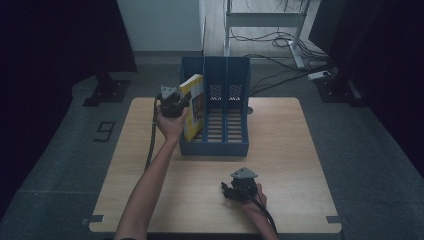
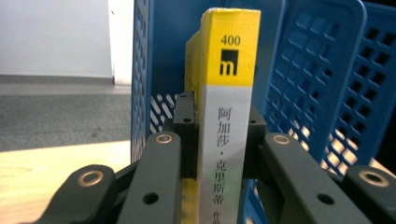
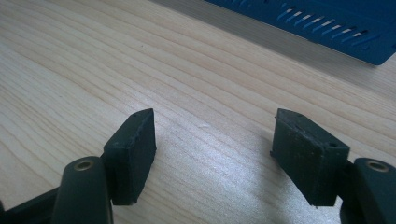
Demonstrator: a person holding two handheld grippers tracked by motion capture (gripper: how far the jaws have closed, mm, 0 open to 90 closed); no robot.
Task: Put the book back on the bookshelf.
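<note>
High view: a yellow book (image 1: 192,107) is clamped by the left gripper (image 1: 176,102) at the blue file rack's (image 1: 235,100) leftmost slot; the right gripper (image 1: 227,191) is held released, empty, over the tabletop (image 1: 300,165).

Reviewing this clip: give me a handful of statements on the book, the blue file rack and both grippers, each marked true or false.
1. The left gripper is shut on the yellow book. True.
2. The book is at the rightmost compartment of the blue file rack. False: it is at the leftmost one.
3. The right gripper holds a second book. False: its jaws stand open over the bare wooden table, with nothing between them.
4. The book's spine faces the left gripper's camera. True.
5. The rack lies flat on its side. False: it stands upright at the table's far side.
</note>
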